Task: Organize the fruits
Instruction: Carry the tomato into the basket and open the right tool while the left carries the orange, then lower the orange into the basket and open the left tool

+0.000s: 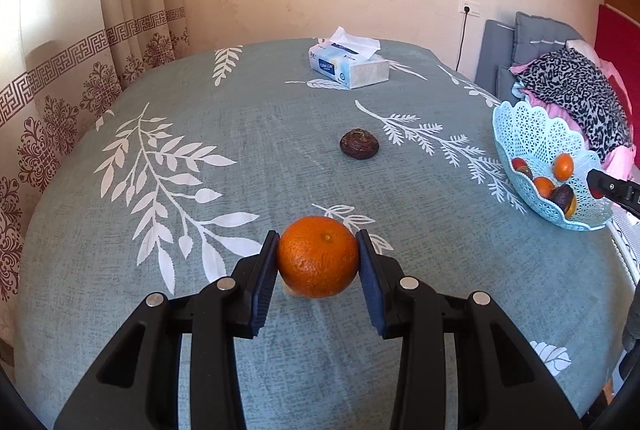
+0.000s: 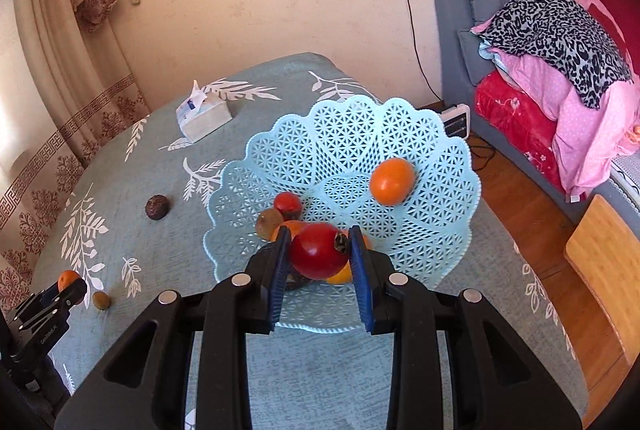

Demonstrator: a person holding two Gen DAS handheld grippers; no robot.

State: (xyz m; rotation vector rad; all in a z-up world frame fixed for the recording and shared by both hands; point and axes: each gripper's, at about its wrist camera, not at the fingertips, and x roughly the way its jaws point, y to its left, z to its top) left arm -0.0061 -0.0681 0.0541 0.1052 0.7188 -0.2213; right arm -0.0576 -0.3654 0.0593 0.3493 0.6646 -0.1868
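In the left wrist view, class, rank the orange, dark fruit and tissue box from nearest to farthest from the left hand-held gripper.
1. Orange: clamped in the left hand-held gripper.
2. Dark fruit: mid-table, beyond.
3. Tissue box: far edge.

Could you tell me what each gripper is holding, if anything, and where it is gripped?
The left gripper holds an orange by its opposite sides. The right gripper holds a red fruit by its sides, above the basket.

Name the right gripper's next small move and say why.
Probably open over the basket: the right gripper is shut on a red fruit, which appears to hang above the fruit already lying inside.
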